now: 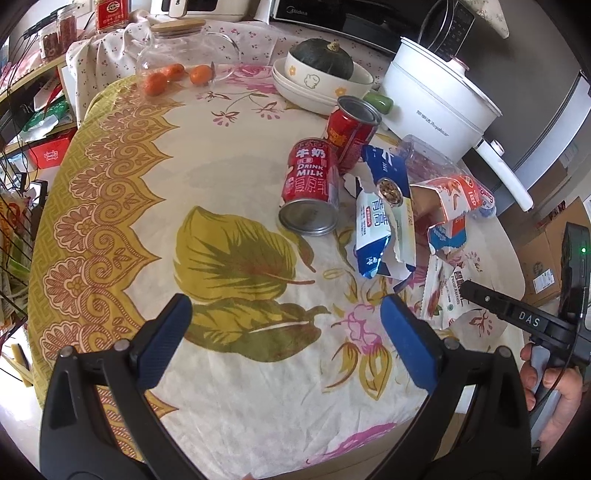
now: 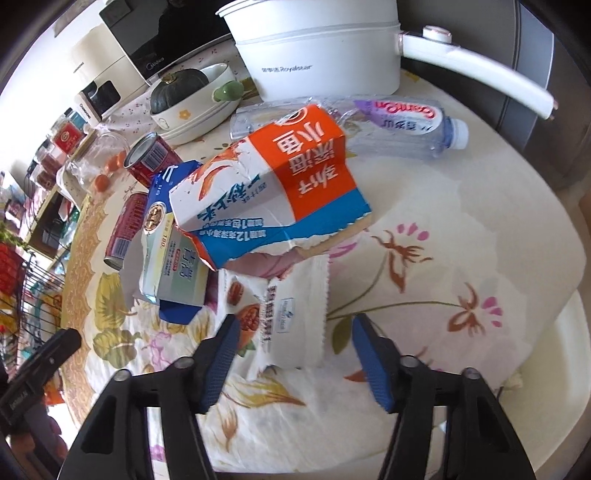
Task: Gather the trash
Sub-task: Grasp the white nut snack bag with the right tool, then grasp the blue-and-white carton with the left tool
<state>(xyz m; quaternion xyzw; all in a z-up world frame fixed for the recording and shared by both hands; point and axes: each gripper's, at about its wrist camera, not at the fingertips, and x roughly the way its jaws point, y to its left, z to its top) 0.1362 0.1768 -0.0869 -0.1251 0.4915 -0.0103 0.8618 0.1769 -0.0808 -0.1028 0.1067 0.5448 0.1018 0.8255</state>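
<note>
A round table under a floral tablecloth (image 1: 229,184) stands among cluttered shelves, with a microwave (image 1: 332,18) behind it; the trash lies bunched at one side, red milk cans (image 1: 312,184), torn cartons (image 2: 273,184), a crushed water bottle (image 2: 388,125) and a nut wrapper (image 2: 291,321). A bowl (image 1: 325,79) holds a dark green squash (image 1: 321,59), beside a white electric pot (image 1: 436,103) whose inside is hidden. The left gripper (image 1: 286,319) is spread wide over bare cloth, while the right gripper (image 2: 291,345) has its jaws apart around the wrapper, contact unclear
</note>
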